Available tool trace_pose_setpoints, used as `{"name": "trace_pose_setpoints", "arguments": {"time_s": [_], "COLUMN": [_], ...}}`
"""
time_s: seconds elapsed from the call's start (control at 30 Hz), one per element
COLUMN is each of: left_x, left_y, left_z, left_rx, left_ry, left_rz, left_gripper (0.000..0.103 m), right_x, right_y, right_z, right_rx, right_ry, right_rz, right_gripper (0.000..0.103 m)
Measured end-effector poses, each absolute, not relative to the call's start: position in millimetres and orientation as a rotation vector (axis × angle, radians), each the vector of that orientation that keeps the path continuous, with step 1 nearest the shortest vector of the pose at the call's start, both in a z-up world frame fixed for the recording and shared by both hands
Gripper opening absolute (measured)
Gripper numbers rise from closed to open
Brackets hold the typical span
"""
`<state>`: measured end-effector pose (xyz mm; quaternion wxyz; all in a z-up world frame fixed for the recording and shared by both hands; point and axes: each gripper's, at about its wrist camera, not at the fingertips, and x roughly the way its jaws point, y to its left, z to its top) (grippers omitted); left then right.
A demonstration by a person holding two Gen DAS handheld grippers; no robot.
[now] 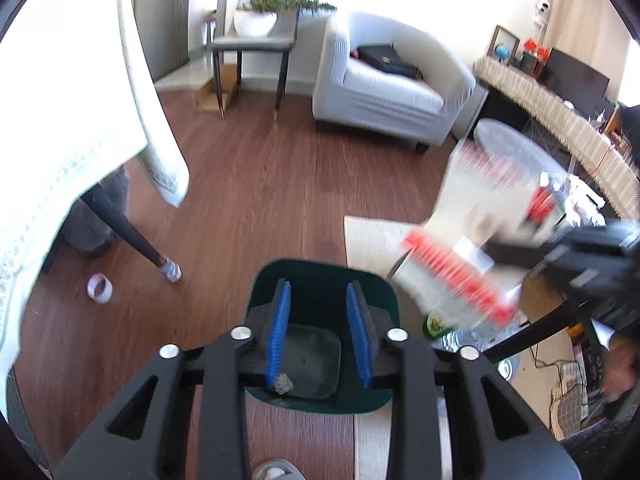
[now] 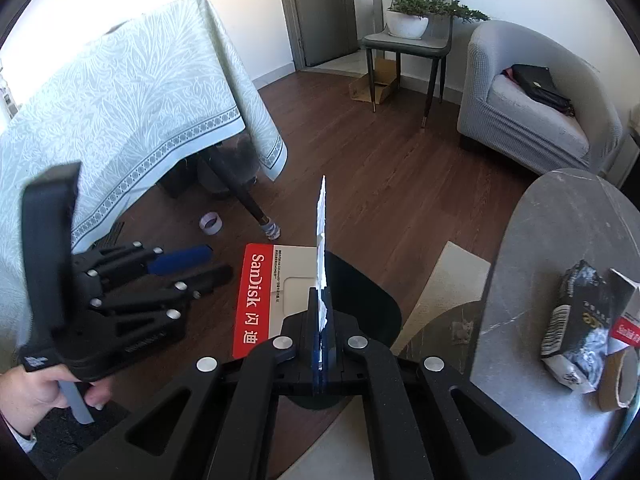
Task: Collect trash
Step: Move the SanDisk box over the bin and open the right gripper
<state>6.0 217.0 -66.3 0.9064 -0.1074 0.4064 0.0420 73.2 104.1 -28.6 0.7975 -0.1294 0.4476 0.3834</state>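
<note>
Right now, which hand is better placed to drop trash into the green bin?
The right. The right gripper is shut on red-and-white packaging just above the green bin; the left gripper is also over it, but open and holding nothing.

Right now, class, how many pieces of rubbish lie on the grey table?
3: crumpled black bag, red-and-white box behind it, cardboard roll in front. Others may sit off-frame.

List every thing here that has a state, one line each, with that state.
Left hand-held gripper: open, nothing between its pads, above the bin.
Right hand-held gripper: shut on the SanDisk package.
SanDisk package: held off the floor, over the bin.
Bin: open-topped, a small grey scrap inside.
Black snack bag: crumpled, lying on the grey table.
Tape roll: on the floor.
</note>
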Motion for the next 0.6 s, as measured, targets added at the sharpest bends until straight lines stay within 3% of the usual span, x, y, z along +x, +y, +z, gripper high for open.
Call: {"name": "trace_pose_setpoints", "arguments": {"time_s": [0.23,0.6], "left_x": [0.9,-4.1], "left_y": [221.7,218.3], "left_z": [-46.4,-23.0], "left_rx": [-0.251,-0.284], "left_ry": [0.799,0.749], "left_rz": [0.09,0.069], "left_gripper": [0.019,0.019], "right_x": [73.9,86.0], "right_y": [125.2,143.1], "right_z": [-66.6,-134.7], "right_rx": [-0.318,-0.343], "right_ry": [1.029,1.156], "right_rz": [0.838,0.818], "right_gripper": [0.0,0.0]}}
